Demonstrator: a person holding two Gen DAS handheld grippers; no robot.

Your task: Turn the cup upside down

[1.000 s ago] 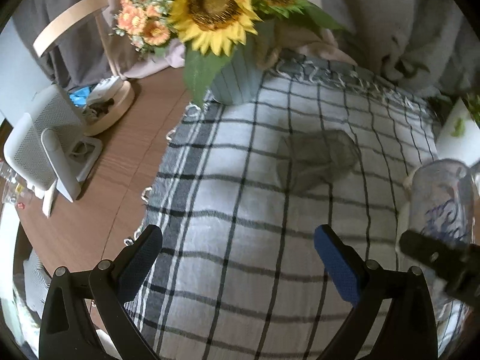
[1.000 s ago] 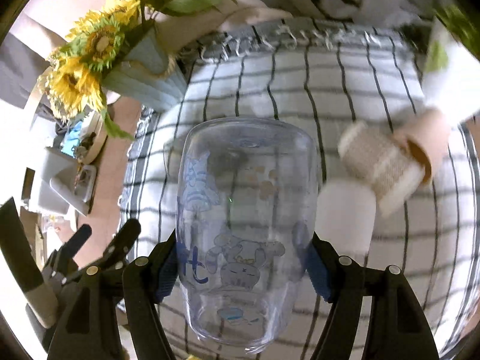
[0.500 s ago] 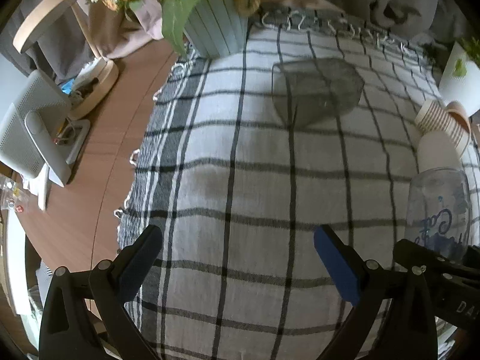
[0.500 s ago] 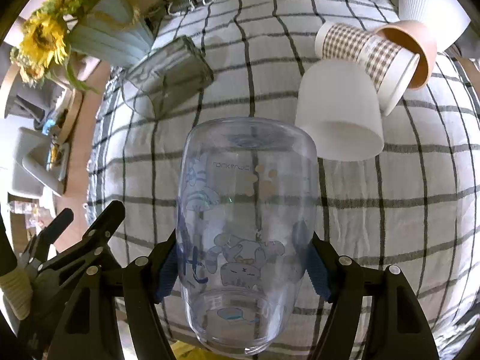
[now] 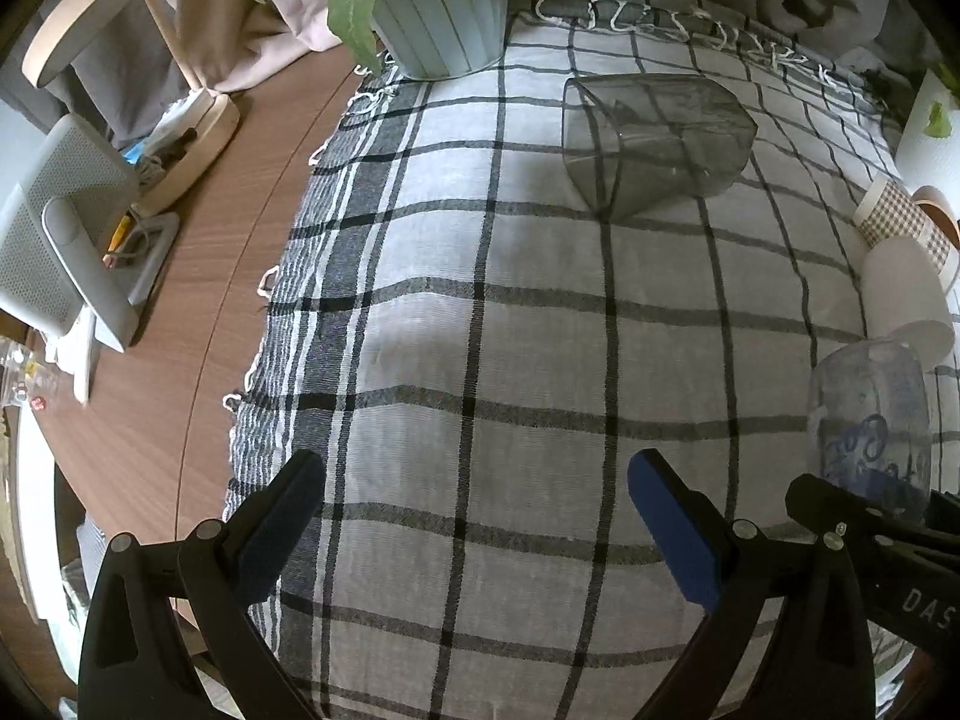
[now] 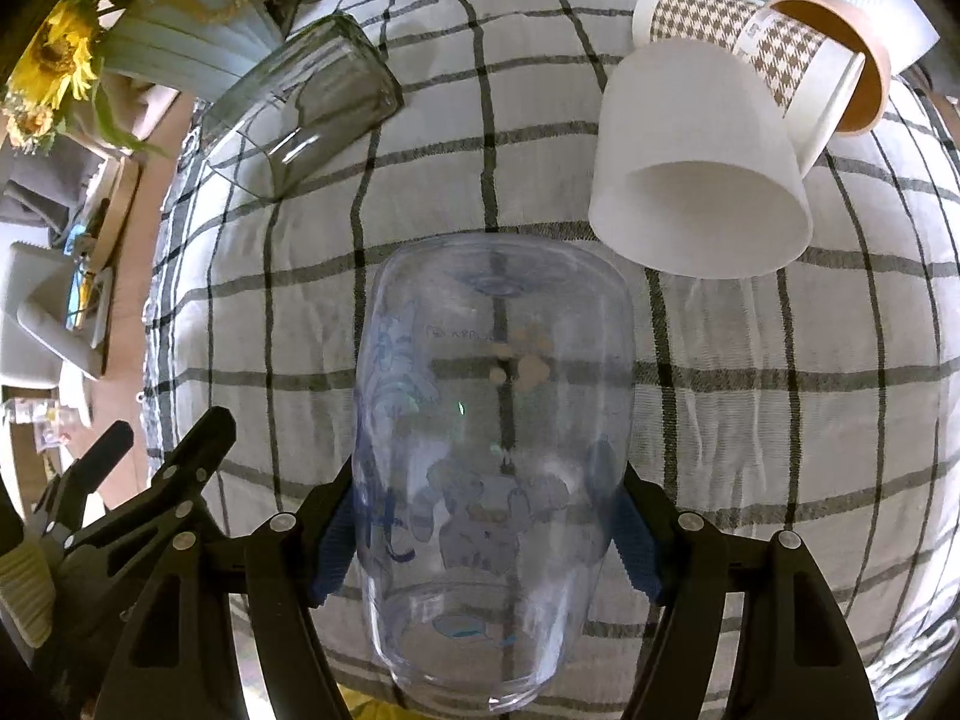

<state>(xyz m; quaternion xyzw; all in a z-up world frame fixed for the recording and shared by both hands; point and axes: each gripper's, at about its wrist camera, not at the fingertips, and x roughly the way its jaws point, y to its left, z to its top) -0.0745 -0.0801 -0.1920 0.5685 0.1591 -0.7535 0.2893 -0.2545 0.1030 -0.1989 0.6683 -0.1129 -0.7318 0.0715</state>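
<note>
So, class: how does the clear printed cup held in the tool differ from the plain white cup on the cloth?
The clear printed cup is see-through with blue cartoon prints; the white cup is opaque and plain. The clear printed cup is clamped in the right tool; the white cup rests on the checked cloth, ungripped, against a houndstooth paper cup. Both are empty.

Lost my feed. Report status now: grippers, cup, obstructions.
Right hand-held gripper shut on clear printed cup, above the checked cloth. Left hand-held gripper open, holding nothing. White cup lies just beyond; grey glass further off.
</note>
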